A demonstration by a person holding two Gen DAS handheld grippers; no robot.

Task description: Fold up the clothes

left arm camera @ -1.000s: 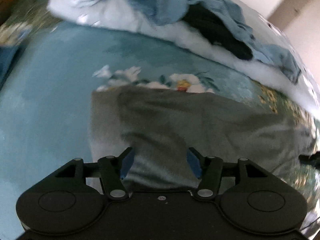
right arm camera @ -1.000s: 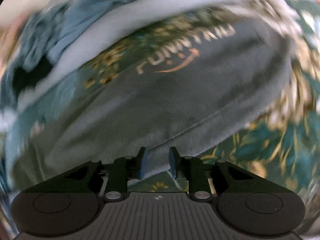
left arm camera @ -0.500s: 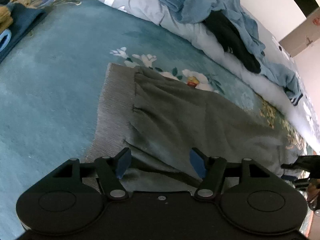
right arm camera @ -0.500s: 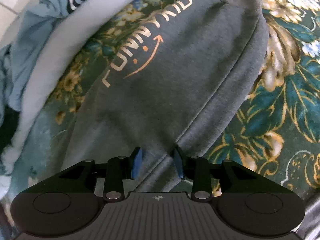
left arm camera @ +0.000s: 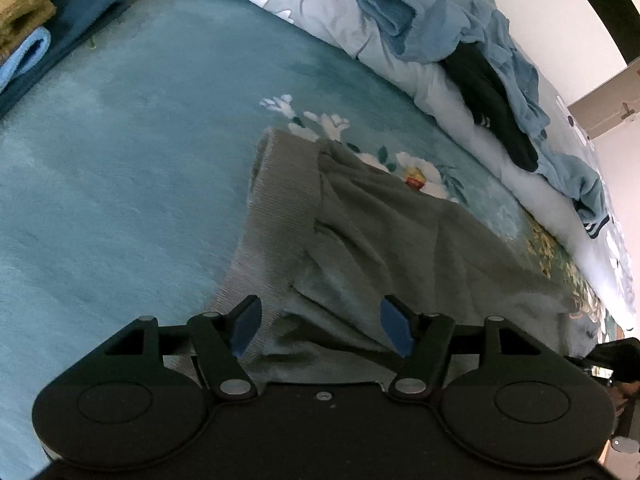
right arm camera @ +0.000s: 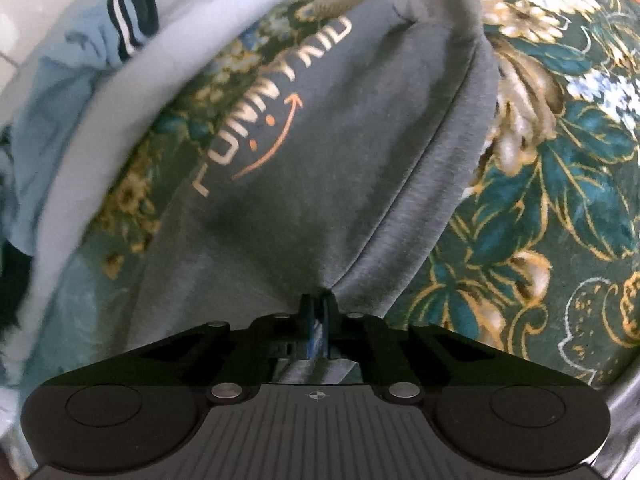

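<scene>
A grey sweatshirt (left arm camera: 400,240) lies spread on a teal floral blanket (left arm camera: 120,180), its ribbed hem toward the left. My left gripper (left arm camera: 320,326) is open, its blue-padded fingers over the sweatshirt's near edge by the hem, holding nothing. In the right wrist view the sweatshirt (right arm camera: 340,160) shows orange lettering and a seam. My right gripper (right arm camera: 318,320) is shut on a pinch of the sweatshirt's near edge, and the cloth puckers toward the fingertips.
A pile of light blue and black clothes (left arm camera: 460,52) lies on a pale quilt (left arm camera: 520,176) behind the sweatshirt. Folded clothes (left arm camera: 28,28) sit at the far left. The right gripper's body (left arm camera: 616,356) shows at the left wrist view's right edge.
My right gripper has closed onto the sweatshirt's edge; it was open around it before. The left gripper has stayed open and drawn back a little above the hem.
</scene>
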